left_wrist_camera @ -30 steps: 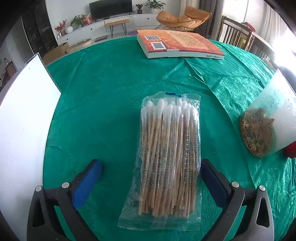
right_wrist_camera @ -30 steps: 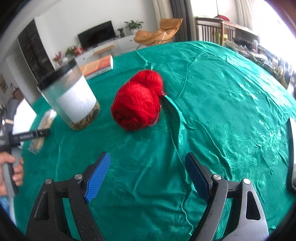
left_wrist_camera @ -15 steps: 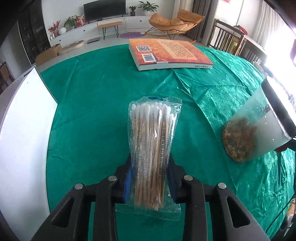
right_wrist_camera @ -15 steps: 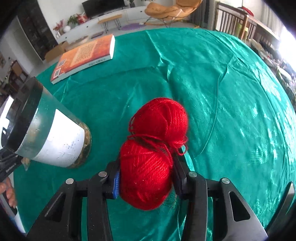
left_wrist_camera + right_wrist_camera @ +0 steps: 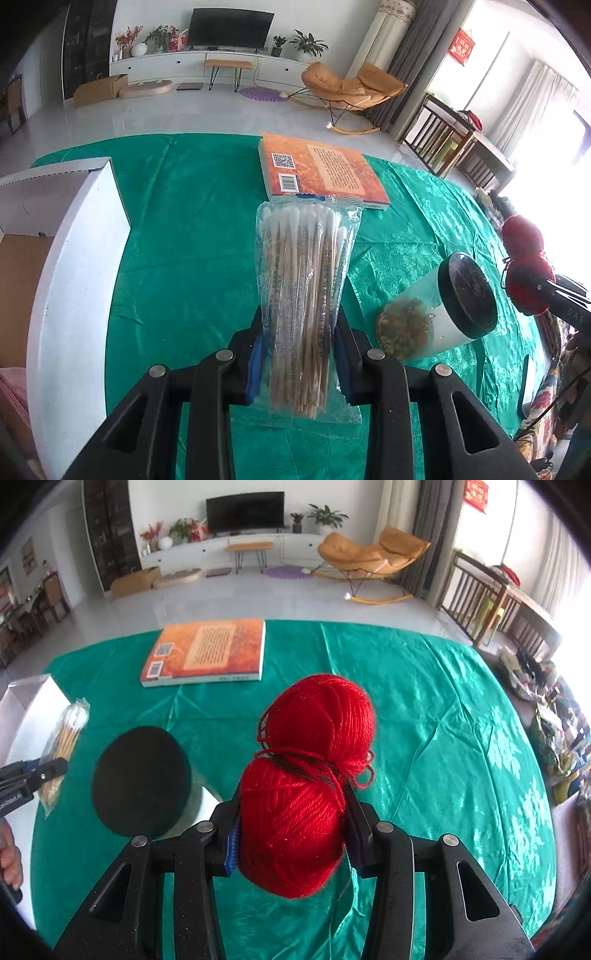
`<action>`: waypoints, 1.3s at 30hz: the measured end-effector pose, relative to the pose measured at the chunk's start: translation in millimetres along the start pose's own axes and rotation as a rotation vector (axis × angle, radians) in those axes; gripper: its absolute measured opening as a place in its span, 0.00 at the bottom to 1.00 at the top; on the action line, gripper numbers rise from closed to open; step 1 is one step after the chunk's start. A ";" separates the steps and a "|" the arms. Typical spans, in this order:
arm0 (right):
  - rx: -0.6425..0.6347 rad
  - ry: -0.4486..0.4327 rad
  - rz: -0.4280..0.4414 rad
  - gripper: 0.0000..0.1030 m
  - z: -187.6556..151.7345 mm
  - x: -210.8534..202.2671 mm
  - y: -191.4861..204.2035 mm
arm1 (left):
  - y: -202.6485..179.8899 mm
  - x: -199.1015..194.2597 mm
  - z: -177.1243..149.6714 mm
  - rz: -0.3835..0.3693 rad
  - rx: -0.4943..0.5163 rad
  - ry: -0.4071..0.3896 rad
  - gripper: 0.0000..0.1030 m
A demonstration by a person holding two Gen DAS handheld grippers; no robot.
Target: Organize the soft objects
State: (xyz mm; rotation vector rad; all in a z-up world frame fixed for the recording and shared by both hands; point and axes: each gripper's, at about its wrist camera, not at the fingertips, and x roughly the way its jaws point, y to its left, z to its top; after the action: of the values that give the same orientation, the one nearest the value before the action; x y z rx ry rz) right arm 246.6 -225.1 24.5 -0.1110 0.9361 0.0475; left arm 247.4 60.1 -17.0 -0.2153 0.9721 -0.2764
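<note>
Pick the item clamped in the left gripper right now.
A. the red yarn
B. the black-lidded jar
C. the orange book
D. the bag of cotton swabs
D: in the left wrist view, the left gripper has its blue pads pressed against both sides of the bag of cotton swabs; the red yarn sits in the right gripper.

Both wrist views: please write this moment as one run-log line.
left tongs: shut on cotton swab pack, lifted | right tongs: shut on red yarn, lifted
</note>
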 end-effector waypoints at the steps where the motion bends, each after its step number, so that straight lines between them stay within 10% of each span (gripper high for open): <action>1: -0.023 -0.009 0.005 0.45 4.8 -7.7 10.6 | 3.2 -9.2 1.0 -0.007 -0.010 -0.009 0.31; 8: -0.150 -0.094 0.182 0.45 20.2 -63.9 120.3 | 45.3 -102.5 3.1 -0.006 -0.036 -0.132 0.31; 16: -0.285 -0.064 0.568 0.46 -13.1 -99.8 290.6 | 154.4 -207.0 -61.1 0.296 -0.078 -0.195 0.32; 21: -0.317 0.050 0.745 0.64 -48.3 -88.1 368.4 | 200.0 -232.3 -111.8 0.510 -0.139 -0.191 0.89; 39: -0.383 0.015 0.612 0.67 -86.1 -98.2 365.8 | 163.2 -255.4 -161.2 0.761 -0.161 -0.278 0.96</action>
State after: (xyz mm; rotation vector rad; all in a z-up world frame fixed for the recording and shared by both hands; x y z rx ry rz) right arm 86.9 128.9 25.7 -0.1750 0.9395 0.7939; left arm -1.5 288.2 45.0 -0.0170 0.7379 0.5189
